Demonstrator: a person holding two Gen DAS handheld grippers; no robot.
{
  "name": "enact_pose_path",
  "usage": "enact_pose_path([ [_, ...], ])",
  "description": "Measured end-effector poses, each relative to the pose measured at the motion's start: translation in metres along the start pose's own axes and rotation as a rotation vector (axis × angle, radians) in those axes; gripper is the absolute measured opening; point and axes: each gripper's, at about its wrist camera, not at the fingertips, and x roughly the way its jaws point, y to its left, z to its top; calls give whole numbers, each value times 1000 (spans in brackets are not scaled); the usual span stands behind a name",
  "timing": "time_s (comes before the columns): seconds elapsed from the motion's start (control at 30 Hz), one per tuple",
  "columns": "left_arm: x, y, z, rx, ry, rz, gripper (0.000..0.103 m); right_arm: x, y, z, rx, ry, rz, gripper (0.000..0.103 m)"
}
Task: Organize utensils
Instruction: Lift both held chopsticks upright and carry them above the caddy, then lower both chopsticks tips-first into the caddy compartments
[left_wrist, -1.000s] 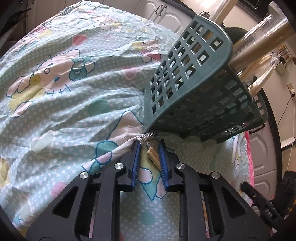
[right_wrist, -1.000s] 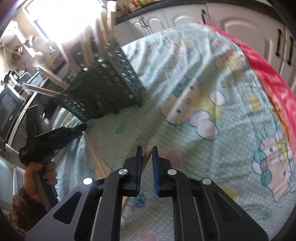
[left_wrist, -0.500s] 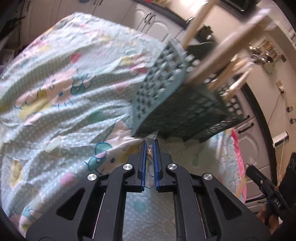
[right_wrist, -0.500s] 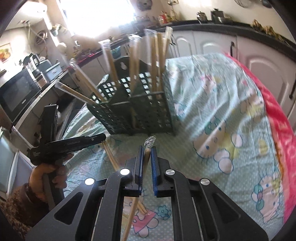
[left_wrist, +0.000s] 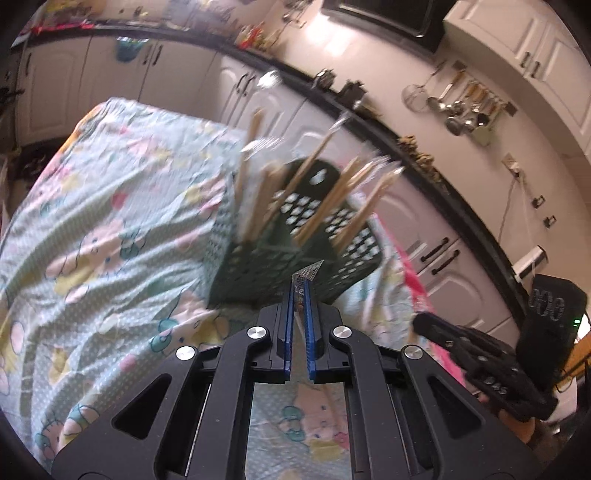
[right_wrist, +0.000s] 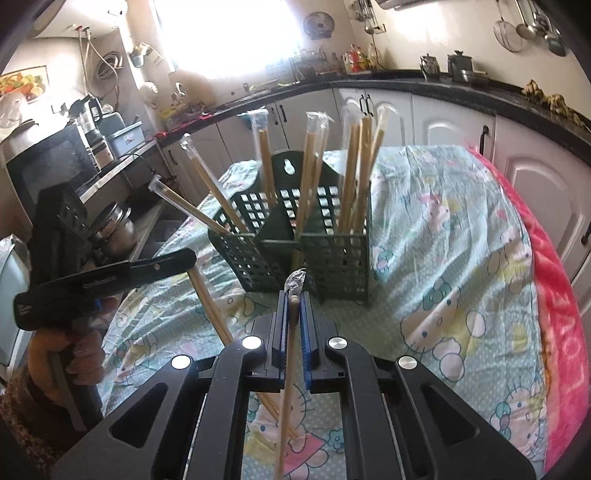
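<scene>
Both grippers have lifted off the cartoon-print cloth since a second ago. Now the left gripper hangs in front of the green slotted holder, jaws pinched on a wrapped chopstick pair. On the other side, the right gripper is clamped on another wrapped pair. More wrapped chopsticks stand upright in the holder's compartments.

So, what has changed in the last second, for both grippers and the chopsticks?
The left gripper closed on its wrapped chopsticks and lifted them off the cloth. The right gripper, already shut on its own pair, rose and now faces the green basket. The basket stayed where it was, with the other chopsticks standing in it.
</scene>
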Motion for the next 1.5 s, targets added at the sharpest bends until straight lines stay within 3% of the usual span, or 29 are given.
enact_pose_path([
  [0.83, -33, -65, 34, 160, -106, -74, 2, -41, 26, 48, -91, -163, 19, 6],
  [1.5, -71, -100, 89, 255, -263, -88, 2, -84, 35, 101, -143, -338, 21, 6],
])
